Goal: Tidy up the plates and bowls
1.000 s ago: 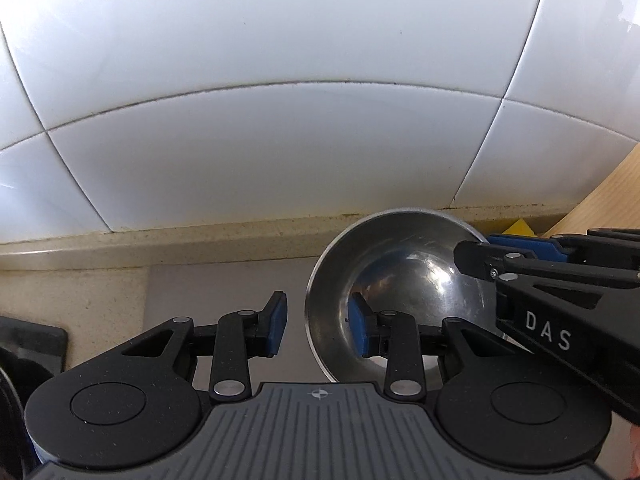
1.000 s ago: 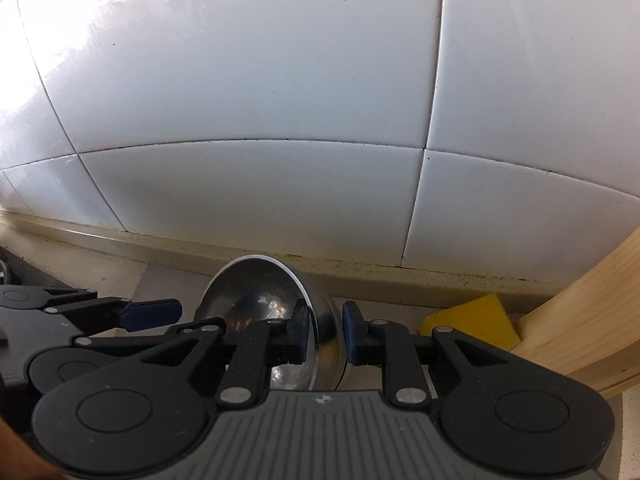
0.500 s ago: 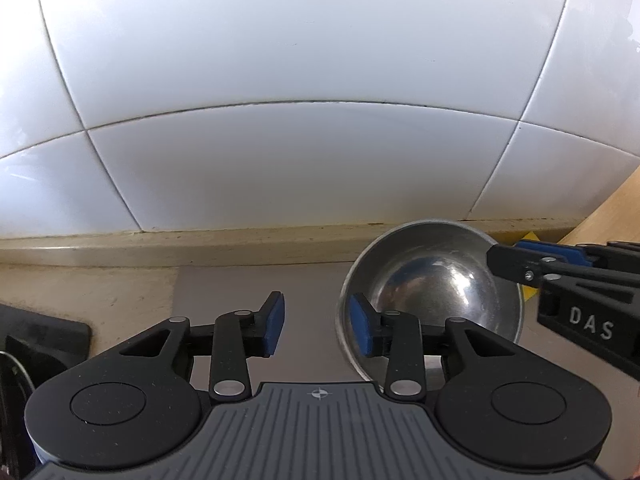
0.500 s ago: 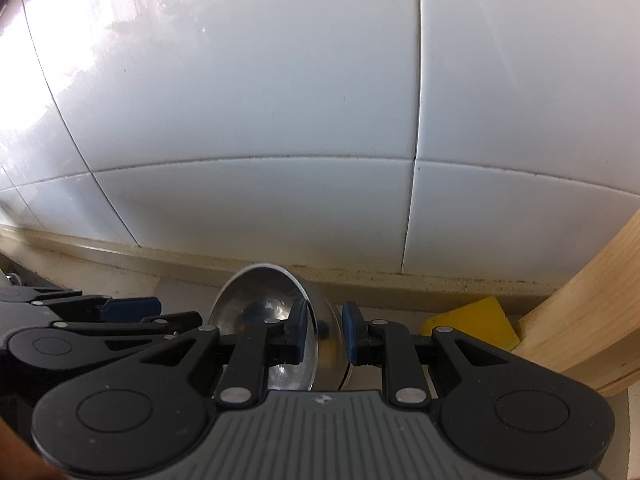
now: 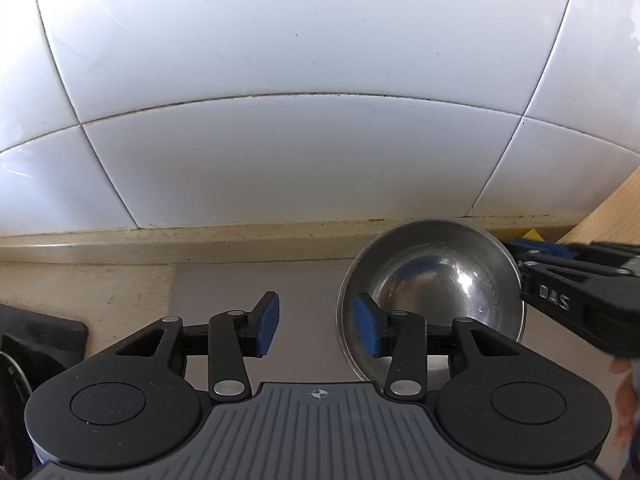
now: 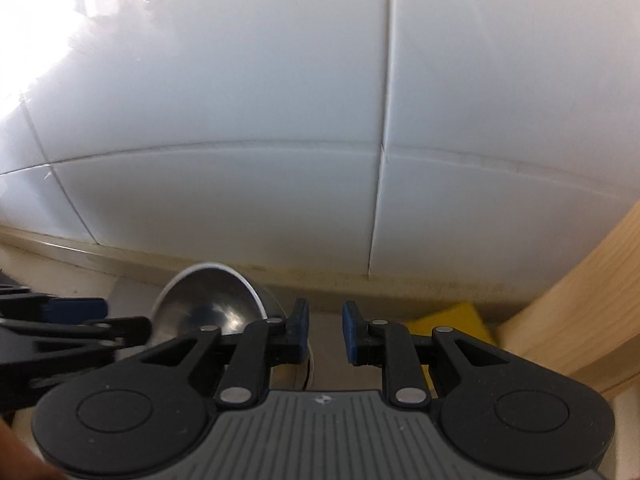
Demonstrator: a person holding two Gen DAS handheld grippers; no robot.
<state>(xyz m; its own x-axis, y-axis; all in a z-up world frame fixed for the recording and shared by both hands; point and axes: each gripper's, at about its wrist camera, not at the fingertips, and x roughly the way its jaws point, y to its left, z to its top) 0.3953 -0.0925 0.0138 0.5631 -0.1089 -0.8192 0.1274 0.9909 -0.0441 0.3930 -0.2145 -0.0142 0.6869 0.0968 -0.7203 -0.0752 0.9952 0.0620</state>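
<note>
The round stainless-steel bowl (image 5: 432, 292) stood tilted on its edge on the beige stone table (image 5: 88, 292), close to the white tiled wall (image 5: 304, 80), its hollow turned toward the left wrist camera. The left gripper (image 5: 316, 330) was released, its jaws spread wide and empty; its right blue pad (image 5: 366, 330) lay in front of the bowl's near rim, contact not determinable. The right gripper (image 6: 324, 332) was likewise released, holding nothing: its jaws stood parted with only table between them, and the bowl (image 6: 212, 300) sat just left of its left pad.

Judgement: the step in hand appeared to be setting the bowl in place. To do it well, the rim should be taken squarely between the pads and lowered slowly, since polished steel slips and a bowl on edge may roll.

Hidden or unclear: the bowl's base was masked by the gripper bodies, so its support could not be confirmed. A yellow flat object (image 6: 452, 320) behind the right fingers and a pale wooden board (image 6: 580, 300) at the frame edge were cut off. No plates were visible.
</note>
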